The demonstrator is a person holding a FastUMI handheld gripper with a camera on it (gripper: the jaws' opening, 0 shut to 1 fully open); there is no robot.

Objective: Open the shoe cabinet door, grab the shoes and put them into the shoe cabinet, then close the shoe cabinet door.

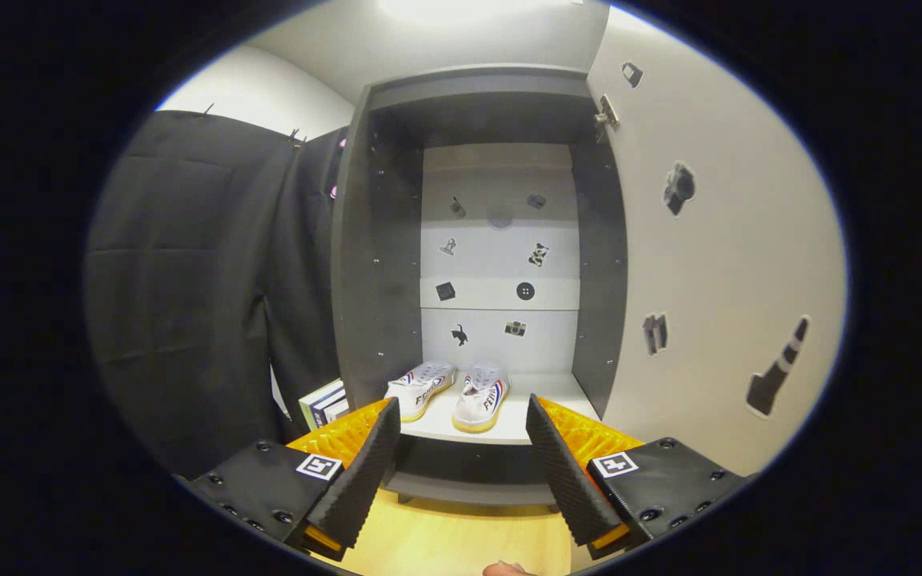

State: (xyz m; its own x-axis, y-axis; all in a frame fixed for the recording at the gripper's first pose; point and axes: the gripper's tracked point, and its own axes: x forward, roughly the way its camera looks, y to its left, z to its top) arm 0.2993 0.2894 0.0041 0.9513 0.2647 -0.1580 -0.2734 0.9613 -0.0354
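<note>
Gripper (461,448) held wide open and empty, its 2 ribbed, wedge-shaped fingers (361,472) splayed apart above pale wood-grain floor (453,536), short of the shoe cabinet (377,264). Each finger backed by a flat block studded with screws and bearing a small square printed marker.

Beyond and between the fingers, 2 shoes (449,392) already inside the cabinet: low white canvas sneakers with cream rubber soles and side stripes, parked side by side on the smooth white bottom shelf (509,424), heels toward the gripper, toes toward the back wall. Possibly touching at the heels, though too small to be sure.

Cabinet tall, boxy, matte dark grey, side walls dotted with rows of peg holes. Pale panelled back (499,264) sprinkled with small dark stickers. Cabinet door (717,264) swung fully open on the right, flat and off-white, with a metal hinge near its top corner and larger dark stickers on its inner face.

Left of the cabinet, black draped cloth (189,280), softly creased, and a few upright books (325,402) tucked at the cabinet's base.
</note>
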